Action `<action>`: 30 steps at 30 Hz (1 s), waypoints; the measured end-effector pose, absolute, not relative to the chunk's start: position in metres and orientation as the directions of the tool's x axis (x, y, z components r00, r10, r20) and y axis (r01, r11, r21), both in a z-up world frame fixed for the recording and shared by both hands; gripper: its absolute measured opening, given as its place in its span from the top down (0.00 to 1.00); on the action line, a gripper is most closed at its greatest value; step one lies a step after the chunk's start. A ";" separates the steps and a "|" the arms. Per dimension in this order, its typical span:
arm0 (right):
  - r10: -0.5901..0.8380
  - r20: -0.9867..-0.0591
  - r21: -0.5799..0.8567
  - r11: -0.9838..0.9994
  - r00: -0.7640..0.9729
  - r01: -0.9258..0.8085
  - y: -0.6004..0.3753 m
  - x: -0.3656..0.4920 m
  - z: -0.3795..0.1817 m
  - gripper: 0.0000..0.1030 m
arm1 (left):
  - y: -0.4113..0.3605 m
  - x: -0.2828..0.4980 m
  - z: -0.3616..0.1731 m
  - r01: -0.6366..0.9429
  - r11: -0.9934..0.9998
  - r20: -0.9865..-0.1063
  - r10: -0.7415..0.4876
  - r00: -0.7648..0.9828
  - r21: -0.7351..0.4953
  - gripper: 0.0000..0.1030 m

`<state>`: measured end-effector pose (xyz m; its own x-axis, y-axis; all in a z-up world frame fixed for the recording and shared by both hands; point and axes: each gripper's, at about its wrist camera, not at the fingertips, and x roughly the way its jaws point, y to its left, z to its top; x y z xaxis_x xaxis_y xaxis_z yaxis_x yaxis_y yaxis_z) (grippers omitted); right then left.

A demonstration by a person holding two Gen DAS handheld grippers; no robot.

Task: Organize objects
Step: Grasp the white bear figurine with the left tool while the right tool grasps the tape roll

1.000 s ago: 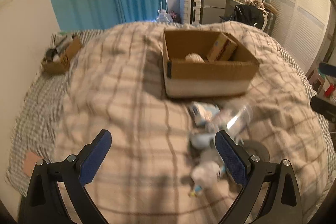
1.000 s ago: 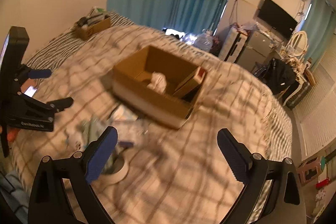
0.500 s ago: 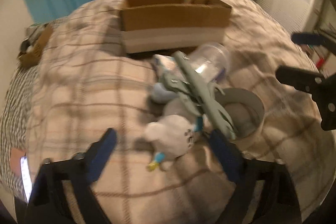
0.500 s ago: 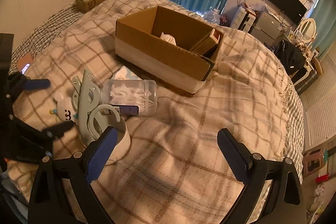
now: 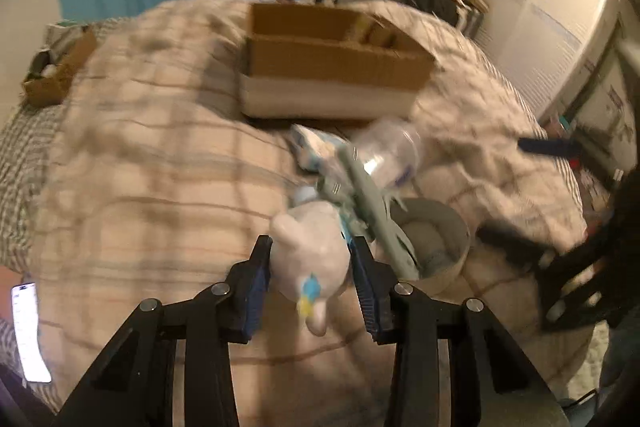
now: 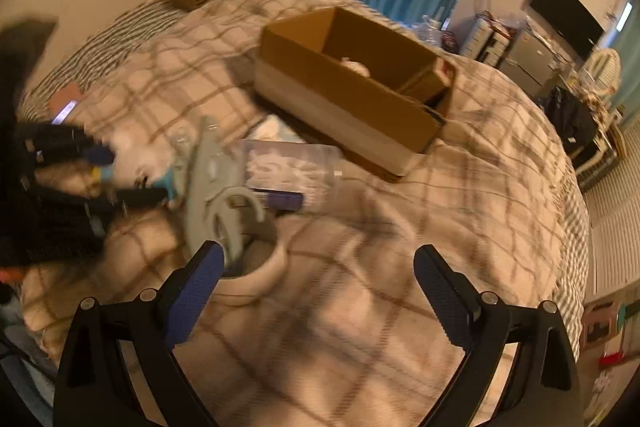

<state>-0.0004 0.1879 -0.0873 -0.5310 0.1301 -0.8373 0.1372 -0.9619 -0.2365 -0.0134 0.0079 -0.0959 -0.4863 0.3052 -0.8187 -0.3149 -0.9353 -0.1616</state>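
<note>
L gripper (image 5: 311,269) now closing round plush toy (image 5: 310,255)

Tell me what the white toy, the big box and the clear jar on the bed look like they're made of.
White toy: soft plush by its fuzzy, rounded, matte surface, though blur limits certainty.
Big box: brown corrugated cardboard, matte, with folded flaps and a pale band low on its sides.
Clear jar: likely glossy transparent plastic; white contents show through.

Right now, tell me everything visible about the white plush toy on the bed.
The white plush toy is small, soft and rounded, with a stubby ear or limb on top and a blue and yellow tag or trim at its lower end. It lies on the plaid blanket, against the grey-green plastic tool. The left hand-held gripper has just been closing around it, and its blue pads now press both sides. Blur hides finer detail.
</note>
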 end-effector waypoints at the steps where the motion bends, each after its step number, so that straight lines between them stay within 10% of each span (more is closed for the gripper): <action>1: 0.127 -0.844 -0.240 -0.958 -0.520 0.155 0.183 -0.003 -0.092 0.07 | 0.002 -0.014 -0.093 -0.307 -0.937 -0.814 0.306 -0.493 -0.166 0.61; 25: 0.146 -0.945 -0.235 -0.924 -0.291 0.302 0.142 -0.045 -0.163 0.07 | -0.009 -0.011 -0.117 -0.346 -0.921 -0.826 0.332 -0.456 -0.180 0.61; 30: 0.136 -0.942 -0.229 -0.929 -0.307 0.291 0.139 -0.049 -0.162 0.23 | -0.018 -0.007 -0.107 -0.333 -0.925 -0.811 0.333 -0.481 -0.183 0.61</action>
<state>-0.0491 0.1391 -0.1617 -0.3066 0.1362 -0.9421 0.2911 -0.9289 -0.2290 -0.0074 -0.0178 -0.1073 -0.4809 0.3333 -0.8109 -0.3329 -0.9251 -0.1828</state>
